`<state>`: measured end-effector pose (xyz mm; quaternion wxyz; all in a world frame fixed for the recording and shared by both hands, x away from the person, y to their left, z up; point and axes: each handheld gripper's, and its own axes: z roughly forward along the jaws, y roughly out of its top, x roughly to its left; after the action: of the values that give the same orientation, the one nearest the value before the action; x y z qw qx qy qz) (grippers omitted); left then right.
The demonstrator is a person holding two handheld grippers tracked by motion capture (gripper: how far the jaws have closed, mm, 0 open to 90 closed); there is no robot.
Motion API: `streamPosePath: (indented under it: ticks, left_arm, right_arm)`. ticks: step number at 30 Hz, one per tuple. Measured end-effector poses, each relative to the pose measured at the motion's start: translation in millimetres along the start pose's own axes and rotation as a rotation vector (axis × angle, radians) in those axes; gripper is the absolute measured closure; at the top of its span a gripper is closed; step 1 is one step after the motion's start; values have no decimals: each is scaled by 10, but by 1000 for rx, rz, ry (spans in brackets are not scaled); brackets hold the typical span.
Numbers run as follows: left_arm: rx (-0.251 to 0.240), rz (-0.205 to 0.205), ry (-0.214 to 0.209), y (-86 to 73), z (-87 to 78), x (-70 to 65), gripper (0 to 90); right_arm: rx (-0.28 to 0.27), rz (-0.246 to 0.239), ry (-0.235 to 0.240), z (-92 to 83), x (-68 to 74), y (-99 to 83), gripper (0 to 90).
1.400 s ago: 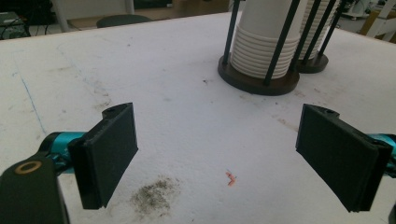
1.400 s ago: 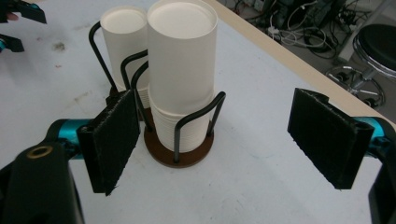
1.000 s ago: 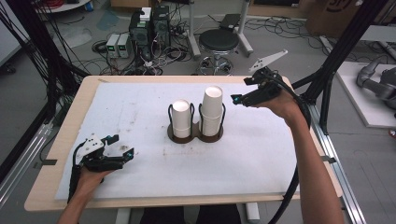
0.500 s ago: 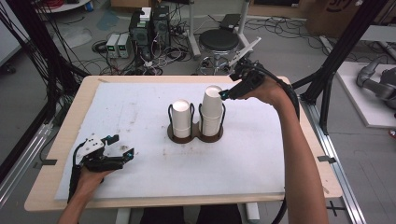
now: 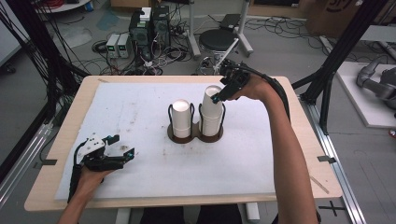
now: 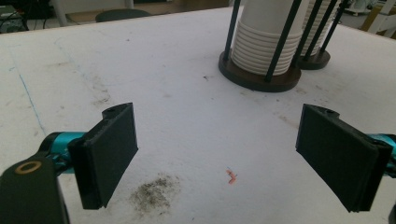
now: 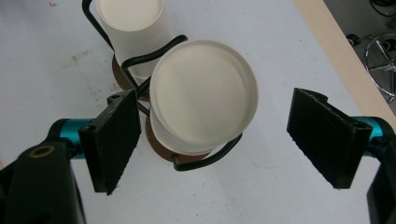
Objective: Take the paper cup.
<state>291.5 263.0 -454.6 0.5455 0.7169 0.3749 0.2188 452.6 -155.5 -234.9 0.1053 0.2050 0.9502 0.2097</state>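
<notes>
Two jaws of the right gripper (image 7: pixel 215 140) are spread wide above the taller cup stack (image 7: pixel 203 95), untouched; bare desk (image 5: pixel 280 154) surrounds it. The left gripper (image 5: pixel 122 150) is held apart.

Matt white paper cups (image 5: pixel 211 109)

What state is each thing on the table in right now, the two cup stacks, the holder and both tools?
Taller cup stack: upside down, upright in the holder, between the right tool's open jaws, not gripped.
Shorter cup stack: upside down, upright in the holder, untouched.
Cup holder: flat on the white mat, both rings filled.
Right tool: open, above the taller stack.
Left tool: open, holding nothing, low over the mat.
</notes>
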Motion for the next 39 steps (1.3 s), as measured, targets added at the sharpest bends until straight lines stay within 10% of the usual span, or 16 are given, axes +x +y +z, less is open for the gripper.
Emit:
streamPosePath:
  ticks: [39]
  left_arm:
    - [3,0,-2,1,8,0,125]
  right_arm:
    - [106,-17,50,171,13,135,346]
